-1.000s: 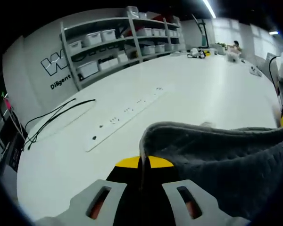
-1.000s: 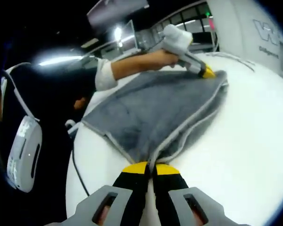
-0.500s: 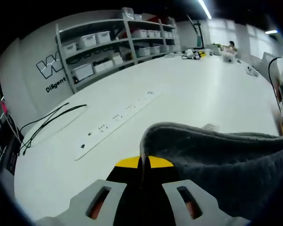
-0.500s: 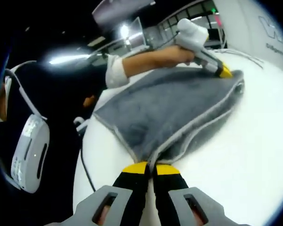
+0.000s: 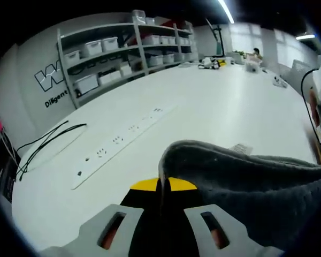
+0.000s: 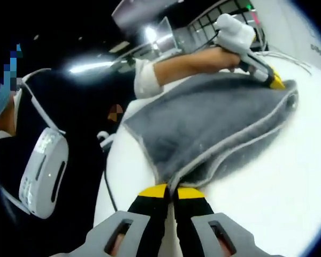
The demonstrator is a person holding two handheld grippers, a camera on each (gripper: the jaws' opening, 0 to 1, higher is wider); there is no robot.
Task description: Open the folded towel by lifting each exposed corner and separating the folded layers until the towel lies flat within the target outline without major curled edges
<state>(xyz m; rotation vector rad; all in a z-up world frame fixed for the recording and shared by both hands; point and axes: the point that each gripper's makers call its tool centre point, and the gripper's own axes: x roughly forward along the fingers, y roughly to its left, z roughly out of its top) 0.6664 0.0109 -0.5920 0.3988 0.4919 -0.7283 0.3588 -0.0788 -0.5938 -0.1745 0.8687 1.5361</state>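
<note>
A dark grey towel (image 6: pixel 214 123) with a pale hem lies partly lifted over the white table (image 6: pixel 289 187). My right gripper (image 6: pixel 171 190) is shut on its near corner, yellow tips pinched on the hem. At the far corner my left gripper (image 6: pixel 278 83) is held by a person's hand, also pinching the towel. In the left gripper view, my left gripper (image 5: pixel 161 184) is shut on the towel (image 5: pixel 246 187), whose raised edge arches off to the right above the table (image 5: pixel 214 107).
A long white power strip (image 5: pixel 123 142) and black cables (image 5: pixel 43 147) lie on the table to the left. Shelves with white bins (image 5: pixel 123 51) line the far wall. Small items (image 5: pixel 214 62) sit at the table's far end. A white headset-like device (image 6: pixel 43 168) hangs at left.
Both grippers keep their hold on the towel corners. In the right gripper view the left gripper and towel's far corner have moved rightward and further off, stretching the towel. The left camera has shifted slightly.
</note>
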